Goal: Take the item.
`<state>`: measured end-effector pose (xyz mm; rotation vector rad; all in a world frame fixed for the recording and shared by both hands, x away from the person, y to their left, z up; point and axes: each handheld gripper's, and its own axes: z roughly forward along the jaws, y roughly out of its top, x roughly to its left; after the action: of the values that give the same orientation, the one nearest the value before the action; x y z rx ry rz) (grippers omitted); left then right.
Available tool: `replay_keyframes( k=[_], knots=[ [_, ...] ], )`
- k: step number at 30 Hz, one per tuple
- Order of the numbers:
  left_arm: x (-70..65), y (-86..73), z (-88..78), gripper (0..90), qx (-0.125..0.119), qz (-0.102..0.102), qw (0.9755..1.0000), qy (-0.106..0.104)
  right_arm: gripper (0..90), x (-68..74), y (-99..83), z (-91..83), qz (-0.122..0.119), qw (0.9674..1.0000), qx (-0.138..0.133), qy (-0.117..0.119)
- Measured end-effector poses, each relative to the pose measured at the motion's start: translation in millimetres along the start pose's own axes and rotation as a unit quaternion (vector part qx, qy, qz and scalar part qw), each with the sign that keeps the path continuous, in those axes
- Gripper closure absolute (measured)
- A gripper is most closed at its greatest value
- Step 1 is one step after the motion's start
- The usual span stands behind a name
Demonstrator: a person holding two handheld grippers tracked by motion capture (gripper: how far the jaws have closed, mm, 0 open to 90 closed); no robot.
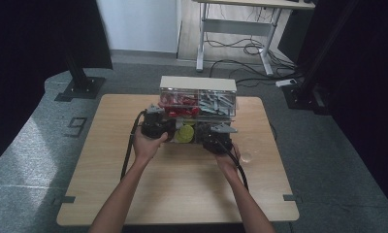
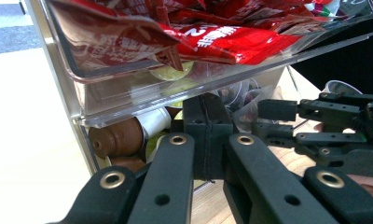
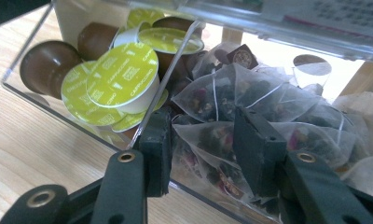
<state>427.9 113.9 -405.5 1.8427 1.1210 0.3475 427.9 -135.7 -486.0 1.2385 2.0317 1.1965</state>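
Note:
A clear two-tier organizer point(image 1: 198, 83) stands at the table's far middle. Its upper tier holds red packets point(image 2: 231, 37) and grey packets point(image 1: 216, 102). The lower drawer point(image 3: 31, 100) holds brown coffee capsules with yellow-green lids point(image 3: 121, 77) on one side and mesh tea bags point(image 3: 222, 88) on the other. My left gripper point(image 2: 208, 135) is shut, its pads together at the lower tier's left front; whether they pinch a thin clear wall I cannot tell. My right gripper point(image 3: 203, 135) is open, its jaws reaching over the drawer's front wall with a tea bag between them.
The wooden table point(image 1: 182, 194) has bare room in front of the organizer. A small clear cup point(image 1: 248, 156) sits to the right of my right hand. Beyond the table stand a desk frame point(image 1: 235, 29) and cables on the floor.

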Motion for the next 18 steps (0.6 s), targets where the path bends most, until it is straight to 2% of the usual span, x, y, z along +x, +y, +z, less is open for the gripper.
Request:
replay_keyframes(
  k=[5, 6, 9, 11, 13, 18],
  knots=[
    [0.7, 0.1, 0.4, 90.0, -0.001, -0.002, 1.0000, -0.002, 55.7, 5.7, -1.0, 6.9, -0.026, 0.9994, 0.005, -0.023],
    [0.7, 0.1, 0.4, 90.0, -0.001, -0.002, 1.0000, -0.002, 55.7, 6.9, -1.1, 8.7, -0.037, 0.9986, 0.006, -0.036],
    [0.6, 0.0, 0.5, 90.0, -0.002, -0.003, 1.0000, -0.002, 57.1, 8.3, -1.9, 12.1, -0.047, 0.9975, 0.013, -0.051],
    [0.6, -0.2, 0.4, 90.0, -0.002, -0.003, 1.0000, -0.002, 62.6, 5.9, -2.5, 13.2, -0.042, 0.9972, 0.015, -0.060],
    [0.8, -0.4, 0.4, 90.0, -0.002, -0.003, 1.0000, -0.003, 68.8, 2.8, -2.4, 12.8, -0.027, 0.9978, 0.011, -0.059],
    [0.7, -0.7, 0.5, 90.0, -0.003, -0.005, 1.0000, -0.004, 84.2, -3.8, -1.2, 9.1, -0.003, 0.9992, 0.005, -0.039]
  ],
)
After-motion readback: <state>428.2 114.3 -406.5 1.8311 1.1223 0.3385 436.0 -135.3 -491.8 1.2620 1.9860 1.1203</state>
